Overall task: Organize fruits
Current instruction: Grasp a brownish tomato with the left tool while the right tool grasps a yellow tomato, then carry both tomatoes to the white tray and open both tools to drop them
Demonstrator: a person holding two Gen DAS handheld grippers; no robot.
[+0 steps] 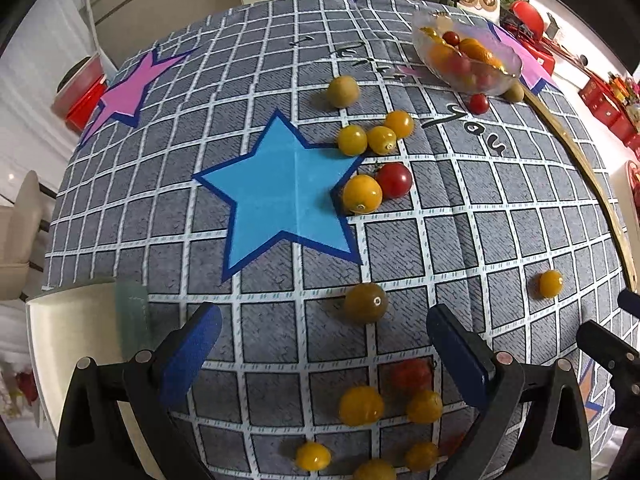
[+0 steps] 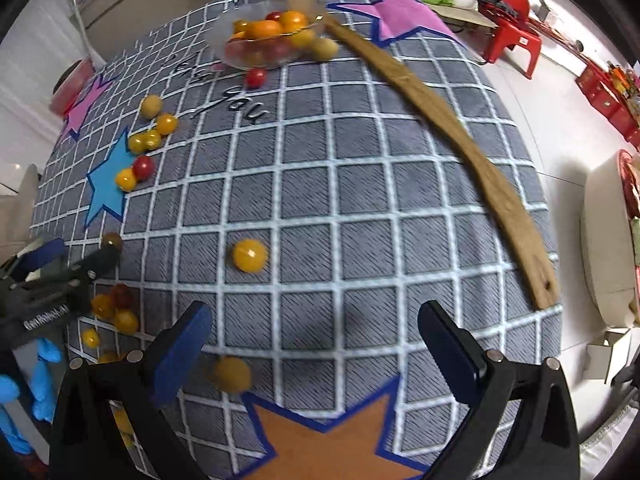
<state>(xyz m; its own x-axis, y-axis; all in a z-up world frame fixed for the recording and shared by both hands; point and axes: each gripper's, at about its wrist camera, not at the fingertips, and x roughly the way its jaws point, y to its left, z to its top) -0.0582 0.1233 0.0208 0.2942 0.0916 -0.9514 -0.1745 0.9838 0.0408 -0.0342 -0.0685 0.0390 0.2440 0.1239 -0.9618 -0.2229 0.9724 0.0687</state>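
Observation:
Yellow, red and brownish cherry tomatoes lie scattered over a grey checked cloth (image 1: 460, 240). A clear glass bowl (image 1: 466, 54) at the far right holds several tomatoes; it also shows in the right wrist view (image 2: 264, 36). My left gripper (image 1: 324, 334) is open, low over the cloth, with an olive-brown tomato (image 1: 365, 303) just ahead between its fingers and several yellow ones (image 1: 361, 405) under it. My right gripper (image 2: 314, 338) is open and empty; a yellow tomato (image 2: 250, 255) lies ahead of it and a blurred one (image 2: 231, 374) by its left finger.
A long wooden strip (image 2: 452, 128) runs along the cloth's right side. Blue (image 1: 280, 196), pink (image 1: 124, 92) and orange (image 2: 324, 444) star patches mark the cloth. A white chair (image 1: 80, 344) stands at the left edge. Red stools (image 2: 510, 28) and boxes stand beyond the table.

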